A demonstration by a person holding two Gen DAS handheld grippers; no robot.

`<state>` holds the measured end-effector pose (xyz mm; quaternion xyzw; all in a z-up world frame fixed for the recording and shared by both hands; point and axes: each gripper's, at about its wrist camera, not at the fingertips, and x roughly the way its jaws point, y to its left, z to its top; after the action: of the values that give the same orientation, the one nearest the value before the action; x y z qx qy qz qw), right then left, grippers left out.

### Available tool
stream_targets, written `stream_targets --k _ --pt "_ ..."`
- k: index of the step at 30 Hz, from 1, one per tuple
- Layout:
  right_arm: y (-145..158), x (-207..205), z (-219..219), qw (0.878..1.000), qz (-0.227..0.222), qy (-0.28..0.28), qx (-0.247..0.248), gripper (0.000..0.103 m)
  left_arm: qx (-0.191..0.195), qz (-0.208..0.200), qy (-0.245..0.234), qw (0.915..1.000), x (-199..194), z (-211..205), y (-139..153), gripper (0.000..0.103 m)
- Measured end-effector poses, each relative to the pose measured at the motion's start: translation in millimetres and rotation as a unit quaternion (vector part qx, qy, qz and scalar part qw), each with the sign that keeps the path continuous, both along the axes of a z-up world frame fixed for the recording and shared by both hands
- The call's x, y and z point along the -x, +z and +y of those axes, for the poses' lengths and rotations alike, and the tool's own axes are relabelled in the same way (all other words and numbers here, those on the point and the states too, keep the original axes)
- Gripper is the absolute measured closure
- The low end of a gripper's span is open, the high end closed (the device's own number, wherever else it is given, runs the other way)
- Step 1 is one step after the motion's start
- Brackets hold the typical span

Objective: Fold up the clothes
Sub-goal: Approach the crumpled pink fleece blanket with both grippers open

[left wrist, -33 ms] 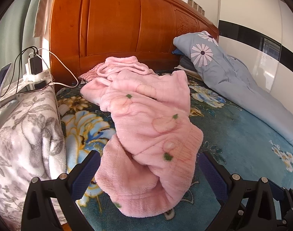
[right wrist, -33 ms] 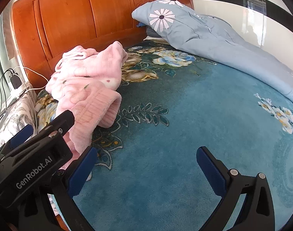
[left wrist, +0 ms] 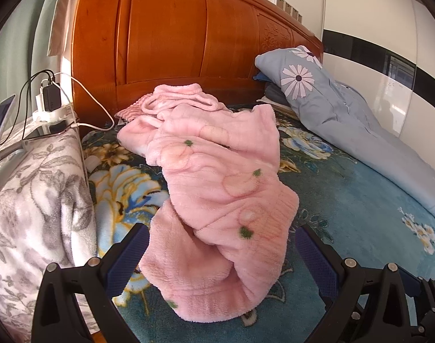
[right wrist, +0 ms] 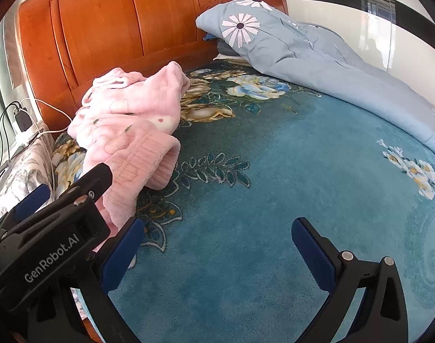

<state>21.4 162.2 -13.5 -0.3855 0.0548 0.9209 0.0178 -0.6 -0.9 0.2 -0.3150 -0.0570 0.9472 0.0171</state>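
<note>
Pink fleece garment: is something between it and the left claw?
Nothing visible. The pink fleece garment lies crumpled on the blue floral blanket, its near end directly ahead of the open left claw.

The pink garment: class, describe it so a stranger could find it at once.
Start at the wooden headboard and come down onto the blue floral bedspread. The pink garment lies crumpled there, left of the grey-blue quilt. It alone is fluffy pink with small green spots.

pink garment (right wrist: 131,131) partly behind left gripper (right wrist: 74,200), quilt (right wrist: 346,65) cropped
</note>
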Motion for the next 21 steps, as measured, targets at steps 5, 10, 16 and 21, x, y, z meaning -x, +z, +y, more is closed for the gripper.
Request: stream_targets --k 5,10,16,21 --pt "1 -1 0 1.000 0.003 -0.005 -0.006 0.000 0.018 0.009 0.000 0.9998 -1 12 4 0.000" --pt "1 -1 1 1.000 0.003 -0.007 -0.009 0.000 0.009 0.011 -0.005 0.9999 -6 10 4 0.000" --pt "-3 2 3 1.000 0.000 -0.001 0.001 0.000 0.009 0.005 -0.001 0.9999 -2 5 -1 0.000" --pt "-1 1 1 1.000 0.000 -0.003 -0.003 0.000 0.006 0.001 -0.002 1.0000 -1 3 -2 0.000"
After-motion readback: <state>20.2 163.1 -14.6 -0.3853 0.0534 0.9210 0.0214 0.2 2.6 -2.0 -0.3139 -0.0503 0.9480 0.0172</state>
